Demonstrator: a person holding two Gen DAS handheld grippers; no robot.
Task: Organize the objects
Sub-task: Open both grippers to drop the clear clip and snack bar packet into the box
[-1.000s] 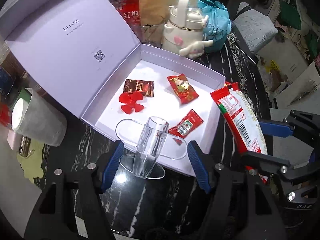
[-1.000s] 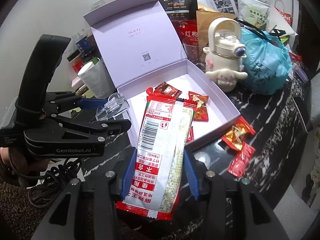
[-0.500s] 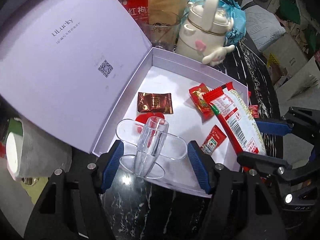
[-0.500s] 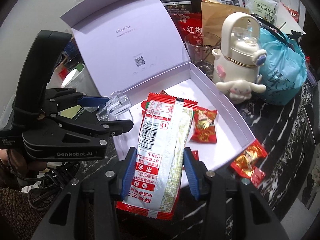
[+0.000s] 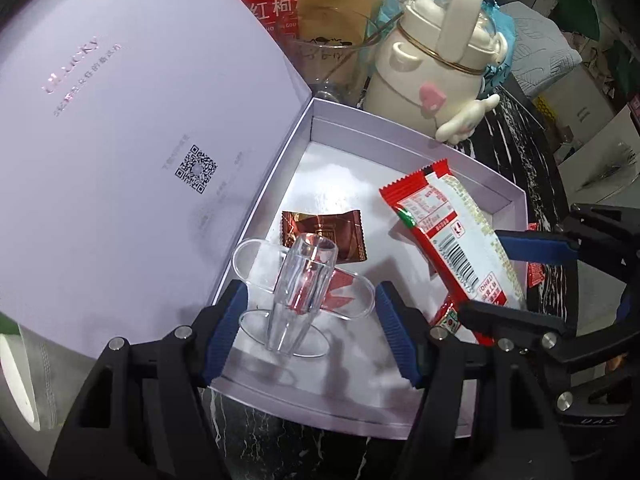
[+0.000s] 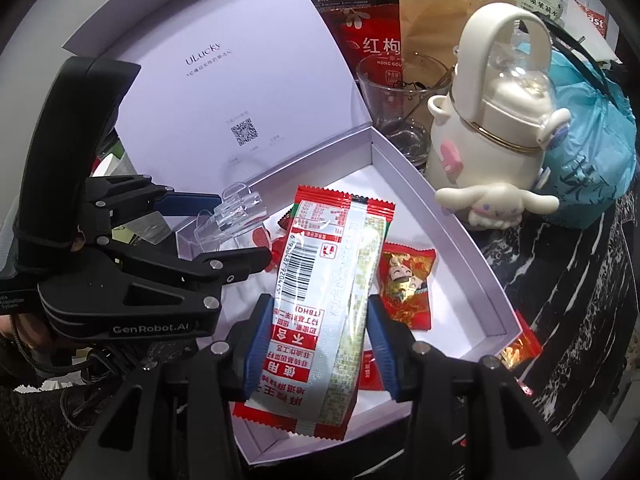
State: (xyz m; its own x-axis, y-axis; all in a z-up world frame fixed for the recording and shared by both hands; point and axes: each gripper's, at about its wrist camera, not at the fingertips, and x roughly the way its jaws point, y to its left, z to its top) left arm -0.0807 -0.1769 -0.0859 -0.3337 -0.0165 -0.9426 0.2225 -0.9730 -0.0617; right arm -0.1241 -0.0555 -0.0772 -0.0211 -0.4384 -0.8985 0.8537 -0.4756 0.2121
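Note:
An open lilac gift box (image 5: pixel 416 140) (image 6: pixel 464 240) lies on the dark marble table, lid raised at the left. My left gripper (image 5: pixel 310 312) is shut on a clear plastic holder (image 5: pixel 304 288) (image 6: pixel 236 216), held over the box's near left part. My right gripper (image 6: pixel 316 344) is shut on a red and white snack packet (image 6: pixel 328 276) (image 5: pixel 452 236), held over the box's right side. Inside the box lie a brown candy (image 5: pixel 320 228), a red candy (image 6: pixel 406 284) and a red piece under the holder.
A cream character bottle (image 6: pixel 492 132) (image 5: pixel 436 76), a glass cup (image 6: pixel 396 92) and a blue bag (image 6: pixel 592 160) stand behind the box. Red candies (image 6: pixel 520 346) lie on the table to its right. A grey cup (image 5: pixel 24 376) stands at the left.
Both grippers have moved forward over the box with their loads. The holder and the packet now hang above the box's inside.

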